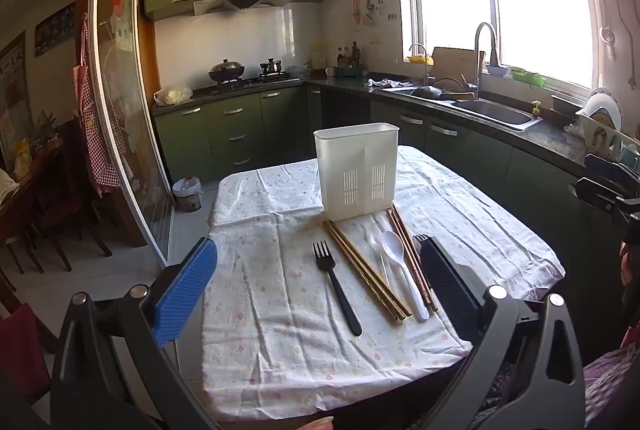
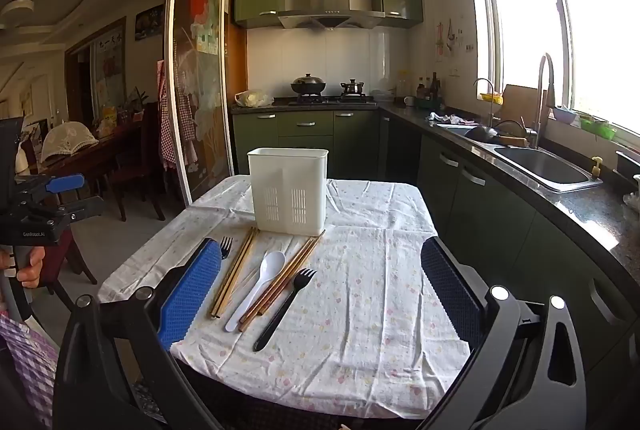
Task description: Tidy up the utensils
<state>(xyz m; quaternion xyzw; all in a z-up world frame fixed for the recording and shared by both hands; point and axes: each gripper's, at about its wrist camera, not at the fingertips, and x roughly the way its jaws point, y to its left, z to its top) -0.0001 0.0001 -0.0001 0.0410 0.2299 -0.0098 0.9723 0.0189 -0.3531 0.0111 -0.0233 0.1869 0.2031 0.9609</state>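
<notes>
Left gripper [image 1: 320, 286] hovering wide open, gripping nothing; right gripper [image 2: 324, 290] likewise gaping, empty. Between fingers, black fork [image 1: 335, 286], gold chopsticks [image 1: 366, 272], white spoon [image 1: 402, 272], brown chopsticks [image 2: 282, 282], second fork [image 2: 285, 308] lying on floral cloth [image 2: 360, 310]. White caddy [image 1: 356, 171] standing upright at 12 o'clock, chopstick tips touching its base

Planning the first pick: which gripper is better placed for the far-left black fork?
Left. The left gripper, open, frames that fork; the right gripper is centred further right.
</notes>
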